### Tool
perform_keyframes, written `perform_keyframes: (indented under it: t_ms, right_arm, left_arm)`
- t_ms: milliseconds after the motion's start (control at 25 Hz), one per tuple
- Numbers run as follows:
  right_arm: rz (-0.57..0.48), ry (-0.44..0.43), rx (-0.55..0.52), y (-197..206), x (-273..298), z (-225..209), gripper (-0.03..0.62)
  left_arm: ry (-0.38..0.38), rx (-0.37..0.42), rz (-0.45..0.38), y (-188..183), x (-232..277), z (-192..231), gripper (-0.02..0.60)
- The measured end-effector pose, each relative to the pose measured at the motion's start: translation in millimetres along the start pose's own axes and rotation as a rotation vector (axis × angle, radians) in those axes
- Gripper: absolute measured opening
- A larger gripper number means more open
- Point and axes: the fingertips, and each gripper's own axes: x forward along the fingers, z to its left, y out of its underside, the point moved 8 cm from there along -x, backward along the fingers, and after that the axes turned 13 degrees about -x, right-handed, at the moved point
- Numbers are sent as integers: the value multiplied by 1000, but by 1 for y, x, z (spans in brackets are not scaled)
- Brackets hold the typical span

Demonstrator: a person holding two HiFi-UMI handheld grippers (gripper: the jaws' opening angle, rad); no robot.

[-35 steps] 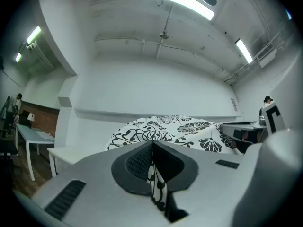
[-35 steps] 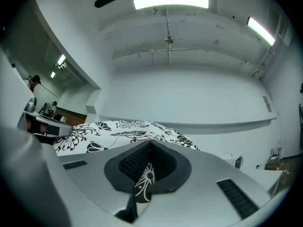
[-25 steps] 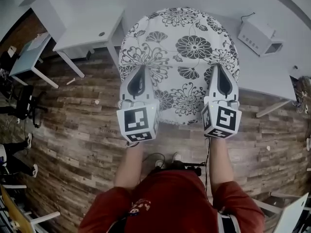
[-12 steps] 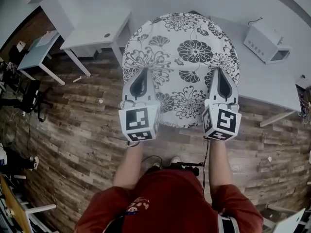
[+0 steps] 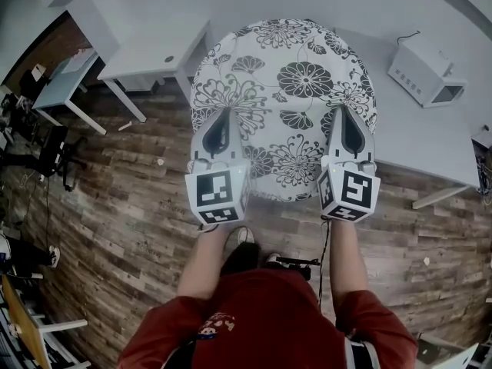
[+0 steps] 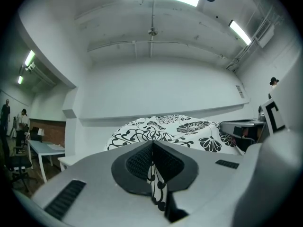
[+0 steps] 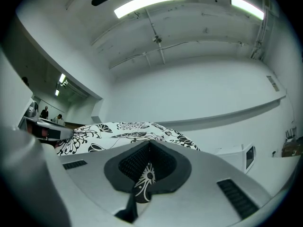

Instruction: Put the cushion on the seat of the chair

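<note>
Wood-plank flooring [image 5: 131, 206] fills the lower part of the head view, with the person's red shirt [image 5: 269, 314] nearest and both bare forearms reaching forward over it. Each hand carries a grey gripper topped by a cube of black-and-white square markers; none of the marks reads as words. The left gripper [image 5: 221, 118] and the right gripper [image 5: 346, 114] sit side by side, apart, both at the near edge of the cushion [image 5: 300, 75]. In the left gripper view the dark ribbed fingers [image 6: 137, 162] are clamped together on a fold of the printed cloth, and in the right gripper view the fingers [image 7: 130, 162] pinch another fold the same way. Held up off the floor between the two grippers, the cushion is round and white, covered in black flowers and curling leaves. Beyond it stand a small white table [image 5: 154, 48] on the left and a wider table [image 5: 430, 129] on the right bearing a white box [image 5: 427, 71].
</note>
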Motion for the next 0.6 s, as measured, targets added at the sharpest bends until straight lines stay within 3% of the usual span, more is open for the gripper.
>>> perform_keyframes:
  t_ms: [600]
  right_arm:
    - [-4, 43, -42, 3, -1, 8, 29]
  left_arm:
    - [42, -20, -31, 8, 7, 10, 28]
